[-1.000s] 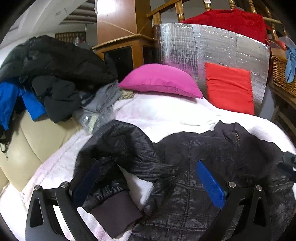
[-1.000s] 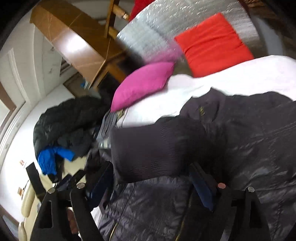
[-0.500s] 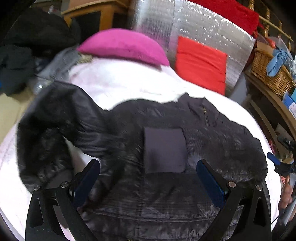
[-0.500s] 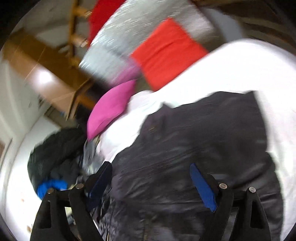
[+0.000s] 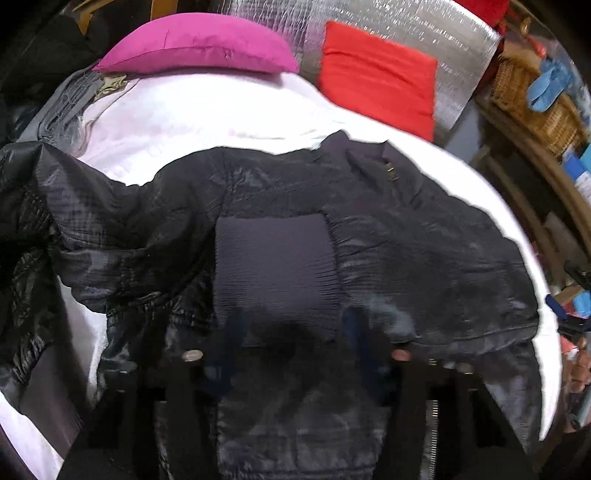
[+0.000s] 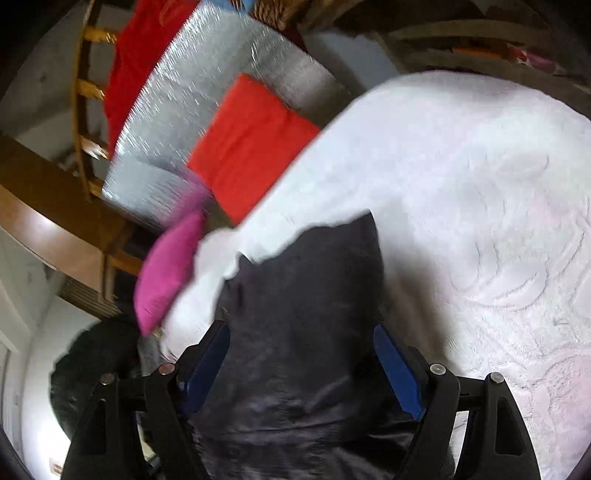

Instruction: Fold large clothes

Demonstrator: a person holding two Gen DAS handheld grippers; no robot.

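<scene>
A black quilted jacket [image 5: 406, 240] lies spread on the white bed cover [image 5: 192, 122]. One sleeve is folded over its chest, the ribbed cuff [image 5: 273, 266] in the middle. The other sleeve [image 5: 29, 240] trails off to the left. My left gripper [image 5: 295, 332] hangs low over the jacket, blurred, its jaws closing around the cuff's lower edge; I see no firm pinch. In the right wrist view, my right gripper [image 6: 301, 365] straddles a raised fold of the jacket [image 6: 306, 295] near its edge. Its jaws are closing slightly, and the blue pads [image 6: 397, 369] stand clear of the cloth.
A pink pillow [image 5: 199, 44] and a red cushion [image 5: 376, 77] lean at the bed's head against a silver foil panel [image 5: 443, 33]. A wicker basket [image 5: 532, 96] stands at the right. Dark clothes [image 6: 92, 362] are piled beyond the left side. White cover [image 6: 480, 184] lies bare to the right.
A sleeve's cuff came to lie on the jacket's chest. My left gripper sank toward it and its jaws narrowed. The right gripper rolled and swung to the jacket's edge.
</scene>
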